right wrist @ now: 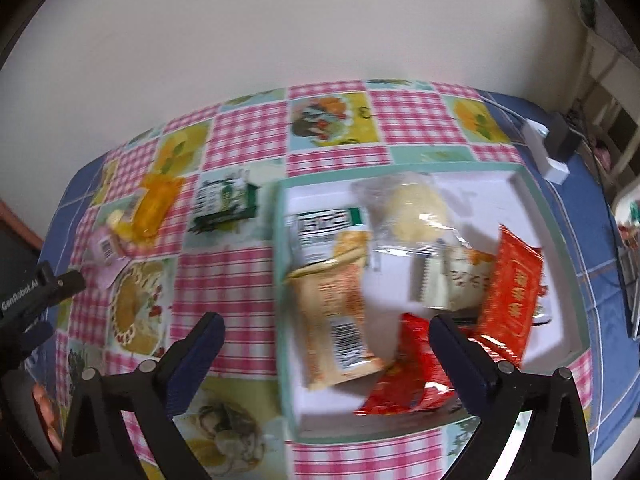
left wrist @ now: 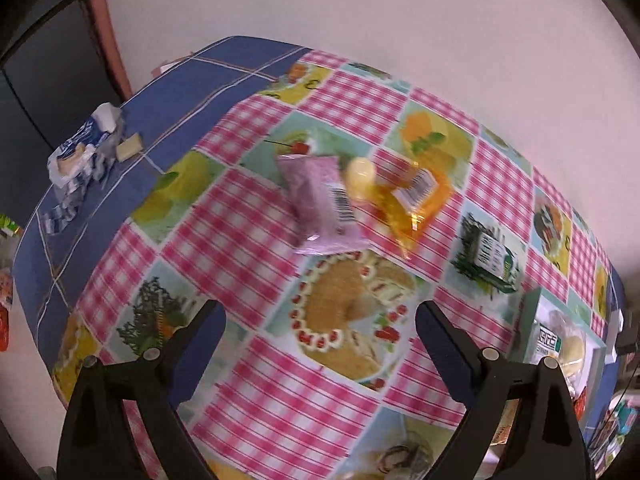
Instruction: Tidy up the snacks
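A home dining corner, as we read it

We see a bench (left wrist: 248, 380) dressed in a pink gingham oilcloth printed with cakes and fruit, laid over a blue checked cloth (left wrist: 224, 80) and pushed against a plain pale wall (right wrist: 280, 32). Ahead of our tongs lie wrapped snacks, some in a white tray (right wrist: 536, 200) with a green rim; far to the right stands pale shelving (right wrist: 612, 80), too blurred to read.

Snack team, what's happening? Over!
Left gripper and right gripper open, empty. White tray holds packets. Pink packet, orange packet, green packet still outside. Nothing blocking.
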`<move>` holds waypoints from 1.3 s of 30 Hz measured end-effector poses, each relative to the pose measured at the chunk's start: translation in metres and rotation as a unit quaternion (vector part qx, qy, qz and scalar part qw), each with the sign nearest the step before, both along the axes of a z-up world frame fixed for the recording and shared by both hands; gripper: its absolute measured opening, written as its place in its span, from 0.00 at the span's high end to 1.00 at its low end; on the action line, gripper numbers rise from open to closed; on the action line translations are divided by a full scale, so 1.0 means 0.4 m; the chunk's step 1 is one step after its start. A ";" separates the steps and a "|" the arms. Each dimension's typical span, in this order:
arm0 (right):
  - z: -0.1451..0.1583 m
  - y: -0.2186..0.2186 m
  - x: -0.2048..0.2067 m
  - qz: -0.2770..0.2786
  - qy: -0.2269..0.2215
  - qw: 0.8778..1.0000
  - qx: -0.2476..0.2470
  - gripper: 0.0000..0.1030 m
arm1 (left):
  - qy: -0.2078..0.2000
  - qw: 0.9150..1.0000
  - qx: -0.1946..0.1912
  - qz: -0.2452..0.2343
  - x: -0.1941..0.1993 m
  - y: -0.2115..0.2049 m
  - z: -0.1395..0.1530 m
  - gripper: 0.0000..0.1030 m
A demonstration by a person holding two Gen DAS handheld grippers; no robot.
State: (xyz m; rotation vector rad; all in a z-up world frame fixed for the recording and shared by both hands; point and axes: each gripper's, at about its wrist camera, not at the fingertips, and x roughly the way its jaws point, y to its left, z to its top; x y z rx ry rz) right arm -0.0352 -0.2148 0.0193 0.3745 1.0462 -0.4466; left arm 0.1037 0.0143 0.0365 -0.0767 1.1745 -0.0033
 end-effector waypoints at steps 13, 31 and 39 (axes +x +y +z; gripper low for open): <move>-0.019 0.141 0.083 0.072 -0.003 0.997 -0.002 0.00 | -0.009 0.999 -0.011 0.040 0.026 0.110 -0.005 0.07; -0.024 0.146 0.178 0.088 -0.061 0.994 0.009 0.04 | 0.000 0.996 -0.083 0.041 0.121 0.117 -0.046 0.07; -0.034 0.107 0.236 0.075 -0.066 0.995 0.019 0.17 | 0.005 0.994 -0.102 0.037 0.172 0.108 -0.080 0.08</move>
